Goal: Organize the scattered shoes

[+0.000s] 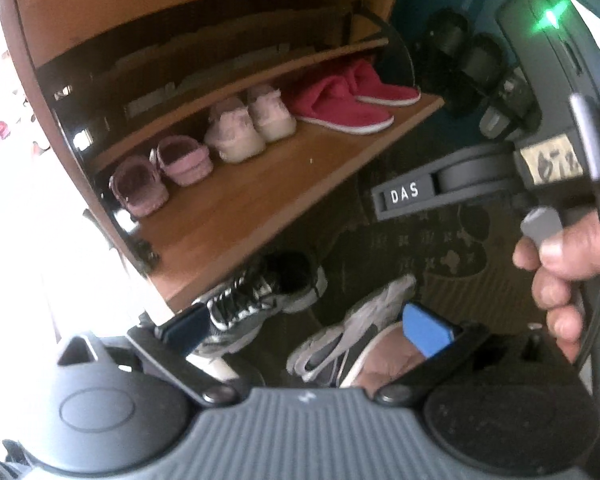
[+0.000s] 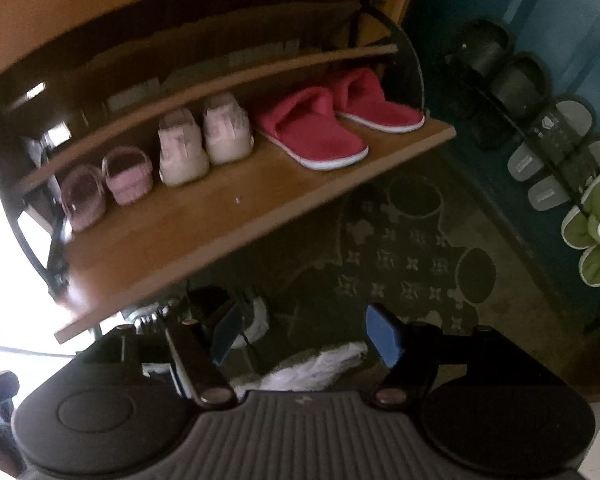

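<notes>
Two grey-and-black sneakers lie on the dark rug below the shelf. One sneaker (image 1: pixel 260 296) stands upright with its laces showing. The other sneaker (image 1: pixel 340 340) is tipped on its side. My left gripper (image 1: pixel 306 328) hovers open above both, its blue pads apart and touching neither. My right gripper (image 2: pixel 306 334) is open too, over a dark sneaker (image 2: pixel 216 308) and a pale sneaker (image 2: pixel 312 364) partly hidden by its body. In the left wrist view, a hand (image 1: pixel 560 256) holds the right gripper, whose finger (image 1: pixel 404 196) is marked DAS.
A wooden shelf (image 2: pixel 204 240) carries pink clogs (image 2: pixel 104 188), pale sneakers (image 2: pixel 204 140) and red slippers (image 2: pixel 328 128); its front half is bare. Black slippers (image 2: pixel 500 68), grey slides (image 2: pixel 548 152) and green frog slippers (image 2: pixel 592 232) hang against the blue wall on the right.
</notes>
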`<move>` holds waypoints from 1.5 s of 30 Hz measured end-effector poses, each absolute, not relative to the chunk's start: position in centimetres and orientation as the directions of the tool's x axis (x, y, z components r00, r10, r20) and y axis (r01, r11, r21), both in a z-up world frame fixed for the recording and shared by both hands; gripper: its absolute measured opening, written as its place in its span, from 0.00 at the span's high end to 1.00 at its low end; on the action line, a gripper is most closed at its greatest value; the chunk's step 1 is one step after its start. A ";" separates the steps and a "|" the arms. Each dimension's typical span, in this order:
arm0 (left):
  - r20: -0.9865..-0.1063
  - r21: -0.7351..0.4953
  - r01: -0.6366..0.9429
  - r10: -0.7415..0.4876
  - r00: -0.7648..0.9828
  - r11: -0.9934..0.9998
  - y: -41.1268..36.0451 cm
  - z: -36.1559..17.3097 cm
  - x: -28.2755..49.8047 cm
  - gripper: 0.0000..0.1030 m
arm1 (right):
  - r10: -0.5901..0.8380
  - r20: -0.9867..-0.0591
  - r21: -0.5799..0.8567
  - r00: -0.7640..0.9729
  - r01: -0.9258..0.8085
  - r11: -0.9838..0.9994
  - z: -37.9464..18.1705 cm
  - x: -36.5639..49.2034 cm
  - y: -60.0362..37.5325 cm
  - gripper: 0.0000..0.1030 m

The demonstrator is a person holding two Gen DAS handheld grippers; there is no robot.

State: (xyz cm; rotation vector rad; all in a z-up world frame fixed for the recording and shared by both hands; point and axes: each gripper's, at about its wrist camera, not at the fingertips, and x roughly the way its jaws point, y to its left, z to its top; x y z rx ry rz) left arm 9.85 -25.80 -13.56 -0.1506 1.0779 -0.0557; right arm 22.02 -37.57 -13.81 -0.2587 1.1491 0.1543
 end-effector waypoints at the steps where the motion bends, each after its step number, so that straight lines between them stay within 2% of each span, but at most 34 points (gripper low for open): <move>1: -0.874 -0.154 -0.033 -0.120 0.471 0.988 -25.9 -13.7 9.7 0.00 | -0.018 -0.915 -0.133 0.403 -0.258 0.957 -13.9 22.0 -37.6 0.33; 16: -0.870 -0.126 -0.019 -0.101 0.483 0.992 -27.4 -13.2 9.4 0.00 | -0.008 -0.917 -0.115 0.398 -0.246 0.962 -14.2 21.8 -38.5 0.33; 29: -0.848 -0.056 0.044 -0.071 0.525 0.997 -28.0 -12.4 9.8 0.00 | -0.001 -0.915 -0.101 0.403 -0.228 0.968 -13.8 21.9 -38.5 0.33; 45: -0.845 -0.074 0.045 -0.086 0.528 0.996 -27.8 -12.2 10.2 0.00 | 0.014 -0.913 -0.083 0.408 -0.221 0.972 -13.6 22.0 -38.7 0.33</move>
